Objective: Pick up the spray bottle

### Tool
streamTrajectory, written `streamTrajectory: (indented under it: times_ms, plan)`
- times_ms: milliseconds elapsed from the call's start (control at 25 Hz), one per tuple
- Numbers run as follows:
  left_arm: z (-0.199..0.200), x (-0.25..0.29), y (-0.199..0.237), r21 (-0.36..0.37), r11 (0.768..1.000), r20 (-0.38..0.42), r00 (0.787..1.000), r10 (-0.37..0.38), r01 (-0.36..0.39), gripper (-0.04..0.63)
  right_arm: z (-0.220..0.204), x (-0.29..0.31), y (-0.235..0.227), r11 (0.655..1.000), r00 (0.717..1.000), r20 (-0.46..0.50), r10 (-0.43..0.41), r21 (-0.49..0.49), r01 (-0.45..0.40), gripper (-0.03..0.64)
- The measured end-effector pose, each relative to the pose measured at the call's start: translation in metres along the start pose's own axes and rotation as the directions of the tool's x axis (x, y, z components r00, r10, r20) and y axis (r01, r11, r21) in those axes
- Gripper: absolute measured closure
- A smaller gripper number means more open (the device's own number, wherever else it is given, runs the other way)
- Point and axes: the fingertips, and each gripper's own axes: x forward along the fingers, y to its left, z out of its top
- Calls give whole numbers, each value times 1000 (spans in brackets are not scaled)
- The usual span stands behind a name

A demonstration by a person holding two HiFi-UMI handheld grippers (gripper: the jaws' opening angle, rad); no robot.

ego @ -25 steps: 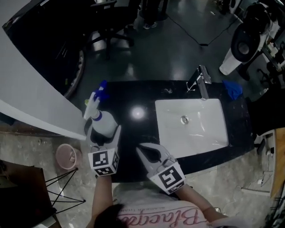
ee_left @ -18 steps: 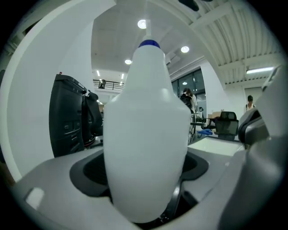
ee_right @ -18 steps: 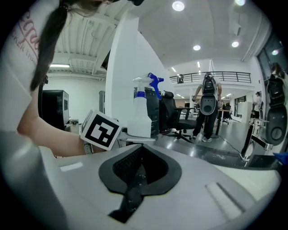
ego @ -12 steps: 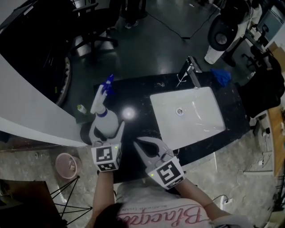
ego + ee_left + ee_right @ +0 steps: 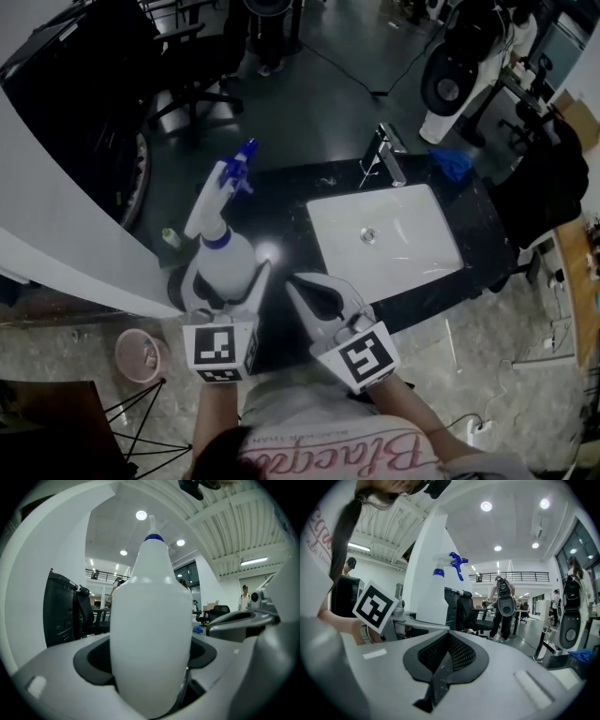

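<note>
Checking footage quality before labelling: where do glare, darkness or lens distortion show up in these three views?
Head view: dim, with one bright glare spot on the black countertop beside the spray bottle. Left gripper view: heavy fisheye, dark corners, the bottle looming large. Right gripper view: same fisheye, ceiling lights blown out.

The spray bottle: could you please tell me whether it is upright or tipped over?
Upright: the spray bottle stands clamped between the left tool's jaws, blue-collared neck and trigger head pointing up.

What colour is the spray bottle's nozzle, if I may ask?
Blue; the nozzle shows best in the head view.
</note>
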Motion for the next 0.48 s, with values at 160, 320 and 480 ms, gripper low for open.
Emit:
streamTrajectory:
  times_ms: [160, 320, 480]
  plan:
    - [29, -15, -18, 25, 999, 40, 999, -30, 29, 181, 21, -12, -2, 1000, 998, 59, -13, -13, 14, 617]
    - [46, -25, -38, 36, 997, 85, 994, -64, 62, 181, 34, -18, -5, 1000, 995, 97, -23, -12, 24, 617]
    - [59, -31, -45, 44, 997, 120, 991, -65, 60, 181, 44, -25, -8, 999, 991, 132, -26, -18, 28, 617]
